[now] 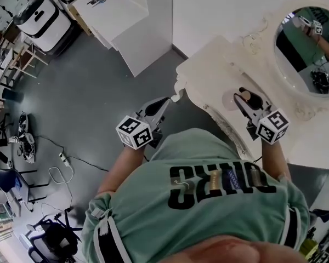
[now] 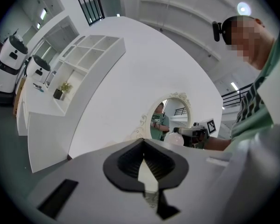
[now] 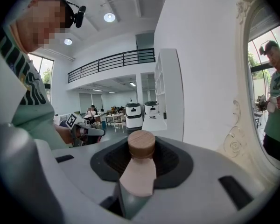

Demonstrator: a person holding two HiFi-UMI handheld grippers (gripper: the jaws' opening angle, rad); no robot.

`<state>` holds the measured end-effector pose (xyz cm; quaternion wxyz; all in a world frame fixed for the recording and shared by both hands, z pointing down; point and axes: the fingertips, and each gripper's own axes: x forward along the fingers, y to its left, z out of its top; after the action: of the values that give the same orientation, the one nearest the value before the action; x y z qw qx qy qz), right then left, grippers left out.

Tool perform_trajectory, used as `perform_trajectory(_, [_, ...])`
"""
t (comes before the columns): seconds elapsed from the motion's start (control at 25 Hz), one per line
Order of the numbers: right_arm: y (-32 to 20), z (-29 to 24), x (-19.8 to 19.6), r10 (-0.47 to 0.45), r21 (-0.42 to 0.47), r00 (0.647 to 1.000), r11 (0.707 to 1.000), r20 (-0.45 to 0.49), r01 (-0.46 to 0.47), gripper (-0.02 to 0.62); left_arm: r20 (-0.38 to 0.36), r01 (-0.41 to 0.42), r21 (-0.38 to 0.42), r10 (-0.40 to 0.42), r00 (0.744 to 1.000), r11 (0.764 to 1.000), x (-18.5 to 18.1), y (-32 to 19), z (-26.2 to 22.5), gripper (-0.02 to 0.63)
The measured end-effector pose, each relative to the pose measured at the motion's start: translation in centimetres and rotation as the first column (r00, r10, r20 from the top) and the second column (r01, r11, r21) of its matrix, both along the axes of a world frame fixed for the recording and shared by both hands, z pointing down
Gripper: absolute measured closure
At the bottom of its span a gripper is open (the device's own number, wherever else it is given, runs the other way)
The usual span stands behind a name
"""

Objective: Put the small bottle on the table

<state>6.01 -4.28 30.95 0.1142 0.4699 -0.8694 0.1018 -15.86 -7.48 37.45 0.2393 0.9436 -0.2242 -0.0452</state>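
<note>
The small bottle (image 3: 139, 174) has a pale pink body and a round wooden cap (image 3: 141, 143). My right gripper (image 3: 141, 158) is shut on it, with the cap standing up between the dark pads. In the head view the right gripper (image 1: 240, 97) holds the small bottle (image 1: 230, 100) over the white ornate table (image 1: 205, 73), near its front edge; I cannot tell whether the bottle touches the top. My left gripper (image 1: 163, 102) hangs left of the table over the floor, shut and holding nothing, and its jaw tips (image 2: 143, 142) meet. The left gripper view also shows the right gripper (image 2: 192, 133) with the small bottle (image 2: 173, 138).
An oval mirror (image 1: 310, 48) in a carved white frame stands at the table's back right. A white counter (image 1: 126, 15) and two white robots (image 1: 41, 15) are at the far left. Cables (image 1: 60, 169) and chairs lie on the grey floor.
</note>
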Motion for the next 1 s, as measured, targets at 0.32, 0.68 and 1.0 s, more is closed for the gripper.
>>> perform_trajectory(0.32, [-5.3, 0.0, 0.1, -0.086, 0.026, 0.996, 0.996, 0.027, 0.085, 0.476, 0.036, 0.087, -0.015, -0.087, 0.996, 0.996, -1.0, -2.3, 0.4, 0.597])
perform_trajectory(0.68, [-12.0, 0.3, 5.6, -0.173, 0.052, 0.981, 0.984, 0.089, 0.169, 0.476, 0.101, 0.190, -0.029, -0.186, 0.977, 0.981, 4.2, -6.3, 0.2, 0.597])
perform_trajectory(1.0, [-18.0, 2.4, 9.8, -0.237, 0.060, 0.968, 0.971, 0.082, 0.233, 0.476, 0.175, 0.196, -0.013, -0.190, 0.966, 0.981, 12.4, -12.3, 0.1, 0.597])
